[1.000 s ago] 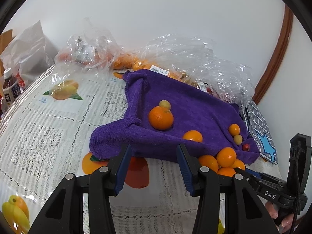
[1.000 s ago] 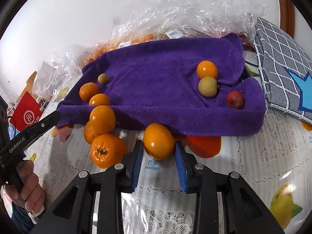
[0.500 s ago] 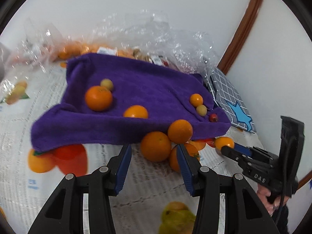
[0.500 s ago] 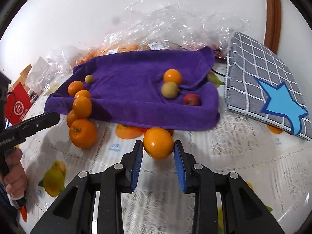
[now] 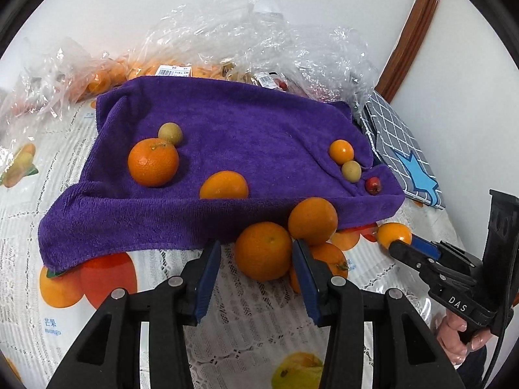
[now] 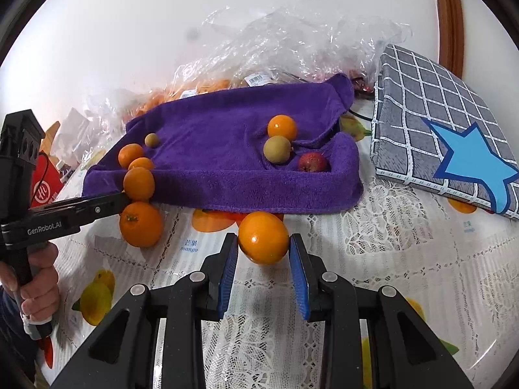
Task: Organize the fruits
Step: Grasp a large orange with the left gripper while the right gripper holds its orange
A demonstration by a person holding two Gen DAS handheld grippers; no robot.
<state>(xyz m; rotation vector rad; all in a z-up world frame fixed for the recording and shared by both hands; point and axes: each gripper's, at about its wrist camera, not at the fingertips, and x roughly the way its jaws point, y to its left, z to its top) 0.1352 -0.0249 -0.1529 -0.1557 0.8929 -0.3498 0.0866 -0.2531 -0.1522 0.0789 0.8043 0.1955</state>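
Observation:
A purple towel (image 5: 227,136) lies on the table with two oranges (image 5: 153,162), two small yellow-green fruits (image 5: 170,133), a small orange (image 5: 341,151) and a small red fruit (image 5: 373,185) on it. Three oranges cluster at its front edge. My left gripper (image 5: 258,269) is open around the front orange (image 5: 262,251) of that cluster. My right gripper (image 6: 262,265) holds a glossy orange (image 6: 263,242) between its blue pads, just in front of the towel (image 6: 227,149); it also shows at the right in the left wrist view (image 5: 394,235).
Crinkled clear plastic bags (image 5: 259,39) with more fruit lie behind the towel against the white wall. A grey checked cushion with a blue star (image 6: 447,129) lies at the right. A red box (image 6: 43,191) stands far left. The tablecloth is white lace with fruit prints.
My left gripper has closed in on the cluster, so the front orange now sits between its fingers. My right gripper has held its orange and stayed near the towel's front edge.

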